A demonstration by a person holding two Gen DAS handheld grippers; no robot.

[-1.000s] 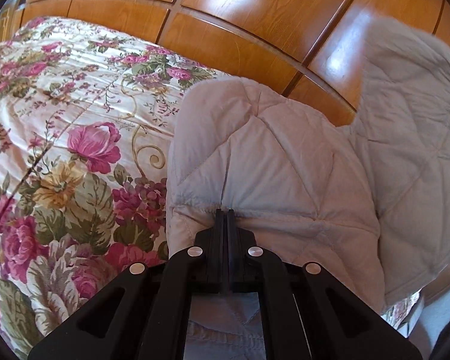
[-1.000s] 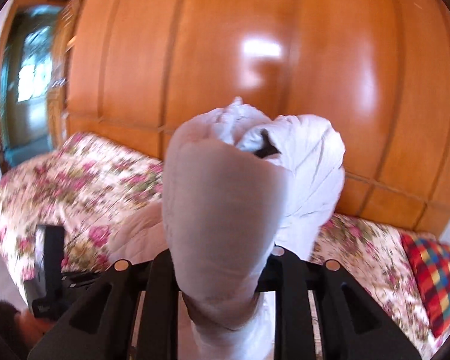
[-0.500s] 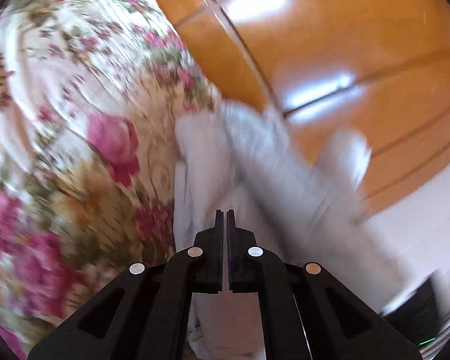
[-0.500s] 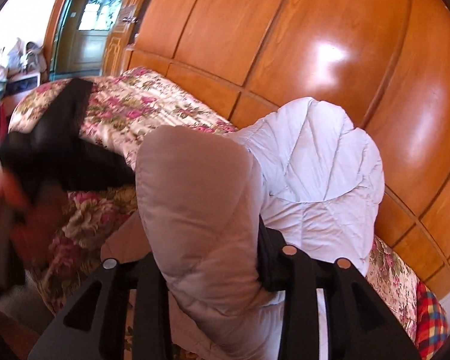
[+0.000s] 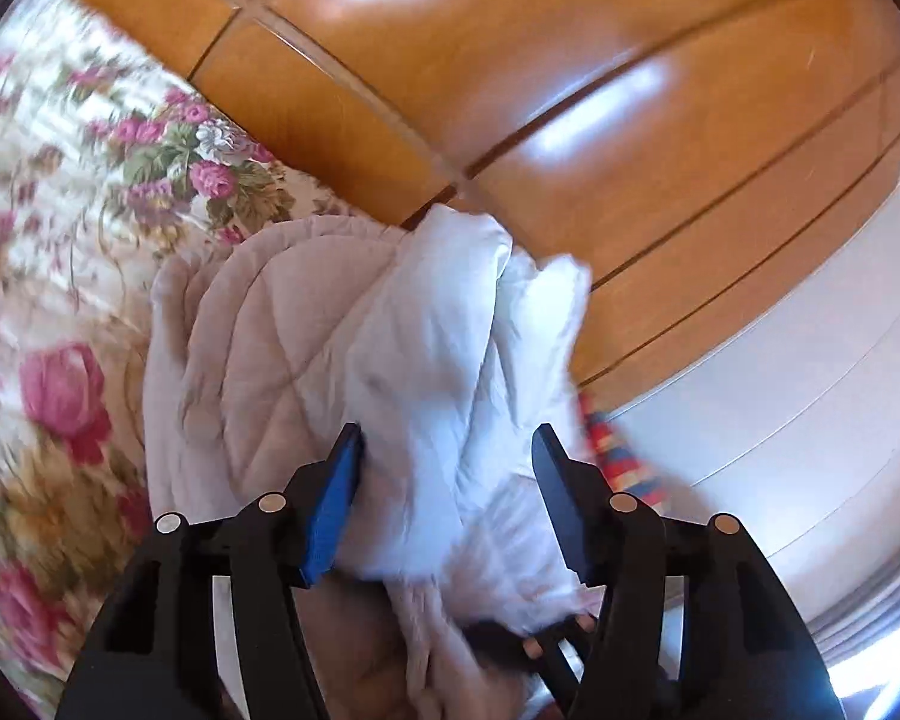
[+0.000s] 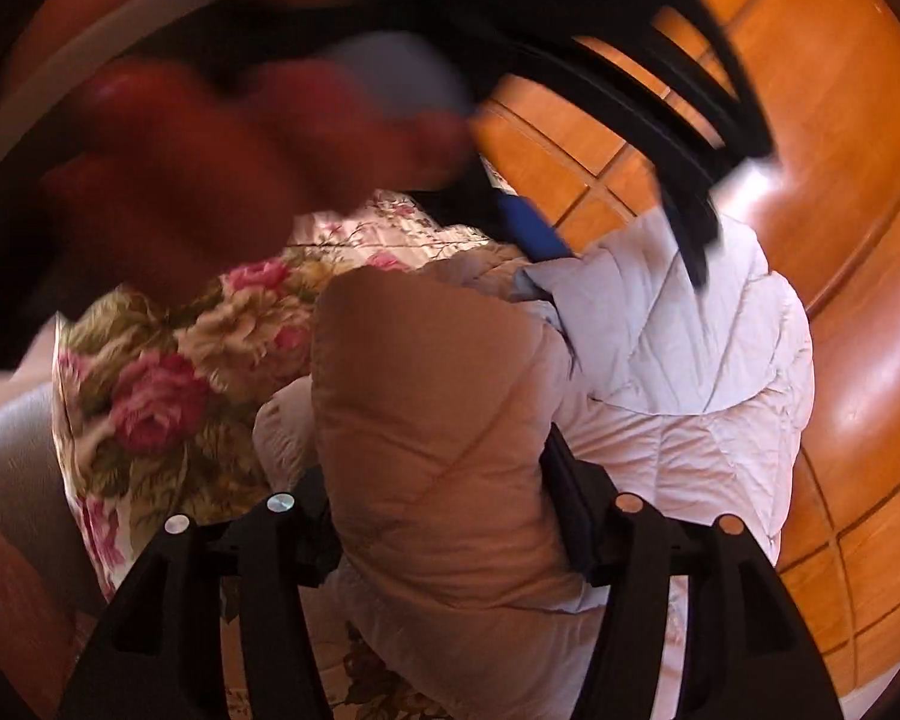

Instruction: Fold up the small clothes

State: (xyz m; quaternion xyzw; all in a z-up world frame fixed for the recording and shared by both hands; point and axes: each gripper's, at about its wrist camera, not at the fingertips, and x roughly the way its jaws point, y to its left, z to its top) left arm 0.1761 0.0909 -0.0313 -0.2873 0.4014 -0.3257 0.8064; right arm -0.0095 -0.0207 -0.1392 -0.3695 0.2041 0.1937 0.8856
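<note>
Over flowered bed (image 5: 60, 276), against wood headboard (image 5: 570, 120): quilted jacket (image 5: 342, 360) bunched, held up. My left claw (image 5: 447, 480) spread wide, gripping nothing. My right claw (image 6: 444, 516) pinching thick jacket fold. Fold barely begun, I judge; laying flat, creasing left.

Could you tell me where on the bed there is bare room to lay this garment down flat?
Bare floral bedspread lies left of the quilted garment, running toward the wooden headboard. It is crowded right of the garment: the open left gripper straddles the bunched white folds, with a checked cushion beyond.
</note>
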